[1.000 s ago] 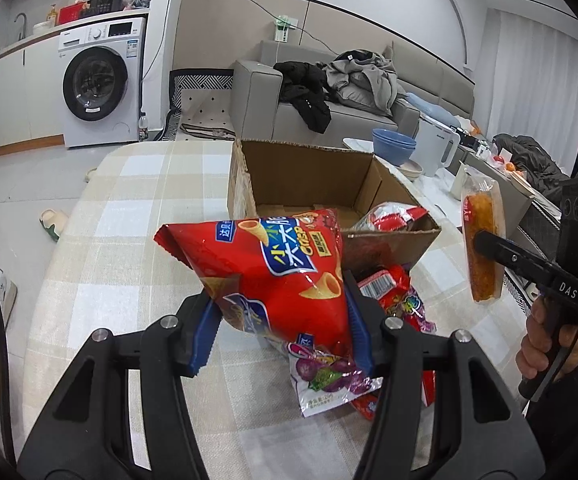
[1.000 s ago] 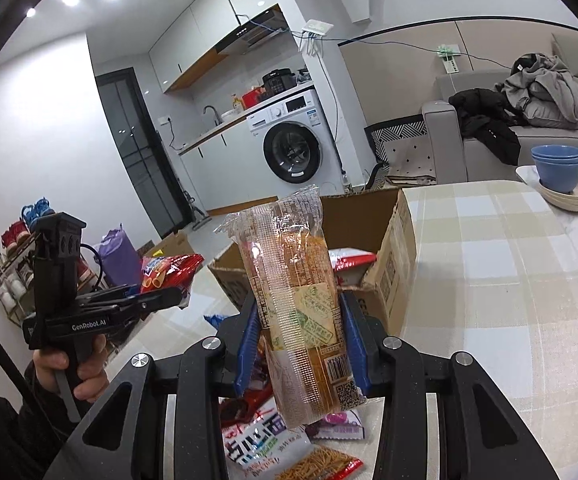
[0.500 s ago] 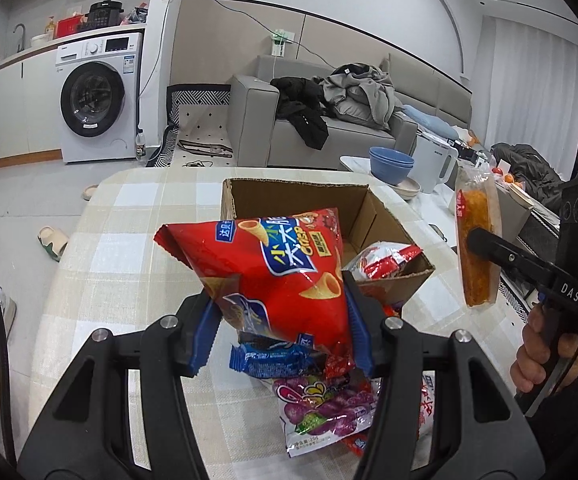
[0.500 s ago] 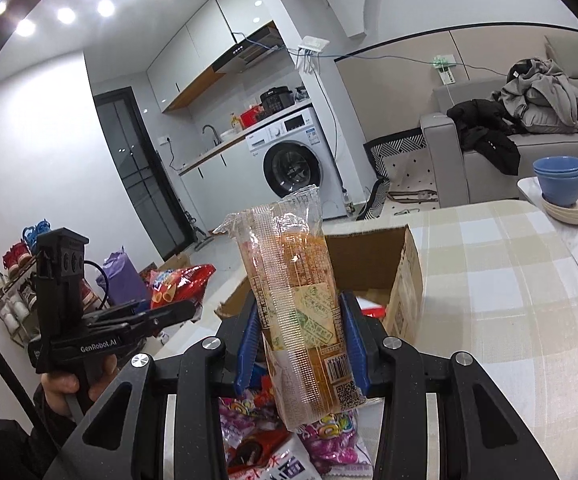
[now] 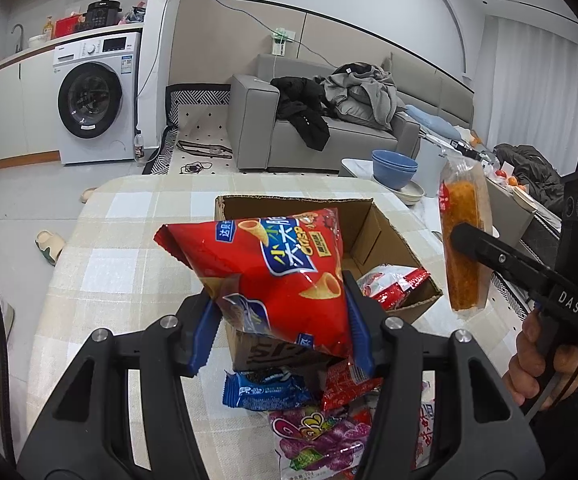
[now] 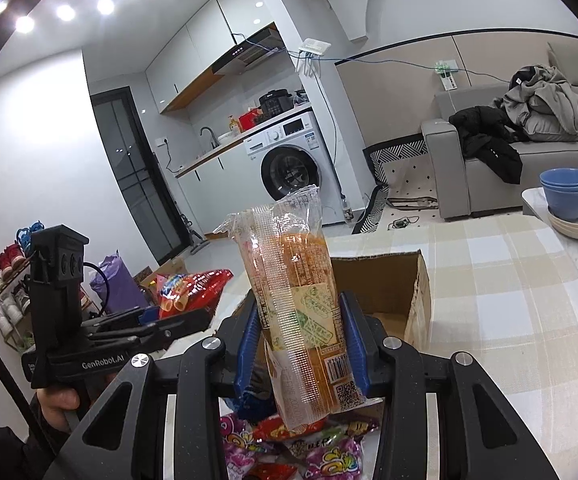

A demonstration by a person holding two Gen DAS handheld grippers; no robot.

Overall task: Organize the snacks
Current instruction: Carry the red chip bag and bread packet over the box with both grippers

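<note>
My left gripper (image 5: 281,320) is shut on a red bag of corn crisps (image 5: 273,276) and holds it above the near edge of an open cardboard box (image 5: 385,232). The box holds a red snack pack (image 5: 393,284). My right gripper (image 6: 301,344) is shut on a long clear packet of orange snack (image 6: 297,312), held upright above the table; the packet also shows in the left wrist view (image 5: 465,240), right of the box. Loose snacks lie on the table before the box: a blue packet (image 5: 265,390) and a purple candy bag (image 5: 317,440).
The table (image 5: 121,264) has a beige checked cloth. Blue bowls (image 5: 395,164) on a plate stand on a side table at the far right. A grey sofa (image 5: 257,128) with clothes and a washing machine (image 5: 93,100) stand beyond.
Both grippers have risen and drawn back with their packets held. The box and the table appear lower and farther, and more loose snacks show below.
</note>
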